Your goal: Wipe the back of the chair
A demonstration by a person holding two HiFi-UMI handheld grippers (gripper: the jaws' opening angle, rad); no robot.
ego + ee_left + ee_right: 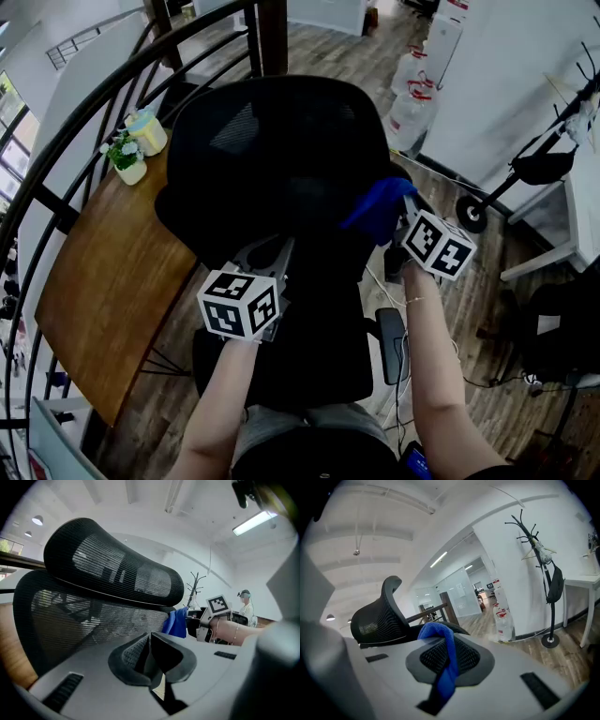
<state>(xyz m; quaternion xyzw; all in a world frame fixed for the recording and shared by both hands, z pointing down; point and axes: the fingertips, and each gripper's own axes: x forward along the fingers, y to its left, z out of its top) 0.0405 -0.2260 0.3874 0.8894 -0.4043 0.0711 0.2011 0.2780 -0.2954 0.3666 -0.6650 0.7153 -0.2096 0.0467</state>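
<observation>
The black mesh office chair (pixel 281 159) fills the middle of the head view, seen from behind and above. My right gripper (pixel 398 214) is shut on a blue cloth (pixel 378 210), which lies against the right edge of the chair back. In the right gripper view the cloth (pixel 446 653) hangs between the shut jaws, with the chair (pixel 377 618) at the left. My left gripper (pixel 276 253) is low behind the backrest; its jaws (pixel 149 654) are shut with nothing visible between them. The left gripper view shows the headrest (pixel 112 566), the backrest (pixel 70 616) and the cloth (pixel 176 623).
A wooden table (pixel 112 281) at the left carries a small potted plant (pixel 128 159) and a pale container (pixel 148 131), with a curved black railing (pixel 66 131) around it. Water bottles (pixel 408 103), a coat stand (pixel 511 178) and a white desk (pixel 577 216) stand at the right. An armrest (pixel 391 342) juts below.
</observation>
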